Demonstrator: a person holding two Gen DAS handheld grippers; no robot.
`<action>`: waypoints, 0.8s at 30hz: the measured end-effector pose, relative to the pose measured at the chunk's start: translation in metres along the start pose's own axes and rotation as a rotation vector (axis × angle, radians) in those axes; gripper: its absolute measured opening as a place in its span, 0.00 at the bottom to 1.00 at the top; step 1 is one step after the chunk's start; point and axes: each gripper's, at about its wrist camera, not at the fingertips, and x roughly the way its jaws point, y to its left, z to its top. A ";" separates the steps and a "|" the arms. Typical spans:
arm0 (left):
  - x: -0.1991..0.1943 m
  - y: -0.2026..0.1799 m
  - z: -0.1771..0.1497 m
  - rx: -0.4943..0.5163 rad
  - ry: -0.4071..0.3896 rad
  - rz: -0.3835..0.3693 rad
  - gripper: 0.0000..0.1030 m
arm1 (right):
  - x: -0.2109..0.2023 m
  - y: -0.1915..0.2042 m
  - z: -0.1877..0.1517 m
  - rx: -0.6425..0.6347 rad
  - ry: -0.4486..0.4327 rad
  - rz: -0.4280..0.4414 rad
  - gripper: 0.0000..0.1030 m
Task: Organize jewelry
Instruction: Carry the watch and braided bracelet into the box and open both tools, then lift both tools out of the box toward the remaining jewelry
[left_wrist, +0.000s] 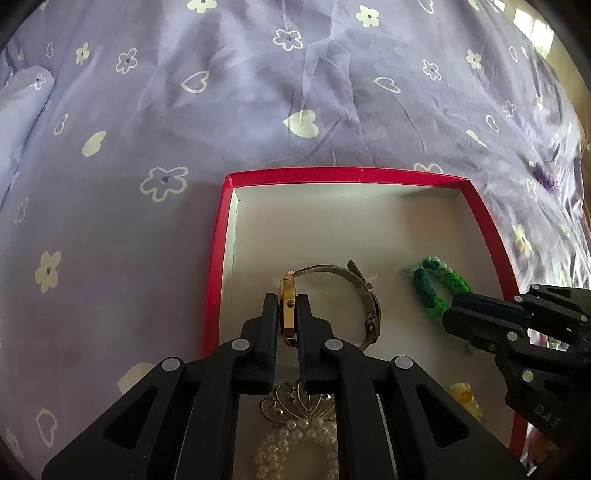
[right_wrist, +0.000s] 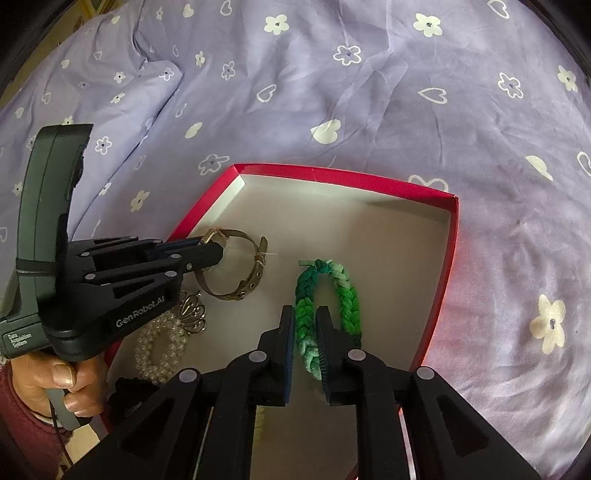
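A shallow red box (left_wrist: 332, 175) with a white floor lies on a purple bedsheet. My left gripper (left_wrist: 286, 297) is shut on the gold case of a wristwatch (left_wrist: 286, 284), whose mesh strap loops to the right on the box floor. The right wrist view shows that left gripper (right_wrist: 218, 254) at the watch (right_wrist: 255, 273). A green braided bracelet (right_wrist: 347, 299) lies on the floor to the right. My right gripper (right_wrist: 306, 310) straddles its left strand, with the jaws slightly apart and the strand looking unsqueezed. The right gripper (left_wrist: 452, 310) also appears in the left wrist view, at the green bracelet (left_wrist: 432, 291).
A pearl bracelet (right_wrist: 159, 350) and a silver filigree piece (right_wrist: 192, 310) lie in the box's near left part. A yellow item (left_wrist: 463, 395) sits near the right wall. A hand (right_wrist: 62, 384) holds the left gripper's handle. The flowered sheet (right_wrist: 369, 92) surrounds the box.
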 end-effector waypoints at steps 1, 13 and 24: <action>0.000 0.000 0.000 0.002 -0.002 0.003 0.08 | -0.001 0.001 -0.001 -0.001 -0.004 0.002 0.16; -0.034 0.003 -0.010 -0.043 -0.061 0.017 0.33 | -0.051 0.001 -0.019 0.057 -0.108 0.049 0.31; -0.082 0.000 -0.046 -0.143 -0.115 -0.056 0.53 | -0.118 -0.016 -0.066 0.145 -0.212 0.036 0.42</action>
